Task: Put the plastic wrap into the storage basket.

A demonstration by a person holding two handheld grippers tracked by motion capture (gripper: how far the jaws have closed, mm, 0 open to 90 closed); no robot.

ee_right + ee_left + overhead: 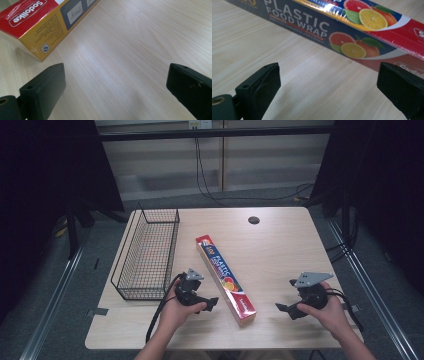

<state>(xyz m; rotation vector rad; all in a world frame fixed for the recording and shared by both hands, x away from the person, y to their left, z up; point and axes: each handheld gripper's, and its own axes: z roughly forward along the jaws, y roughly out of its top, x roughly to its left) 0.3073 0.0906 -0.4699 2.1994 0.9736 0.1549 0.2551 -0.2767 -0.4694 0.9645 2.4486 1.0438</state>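
L claw [212, 303] wide, wrap box [225, 279] just ahead, R claw [283, 308] apart

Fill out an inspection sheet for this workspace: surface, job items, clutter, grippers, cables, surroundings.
Surface: light wooden table, dark round grommet hole near the far edge.
Job's things: plastic food wrap box lying flat, diagonal, mid-table; untouched.
Clutter: empty black wire basket at the table's left.
Grippers: left hand-held gripper open, aimed at the box; right hand-held gripper open, jaws over bare table beside the box's near end.
Cables: one trails from each gripper; black cables hang beyond the table.
Surroundings: black curtains both sides, grey floor.
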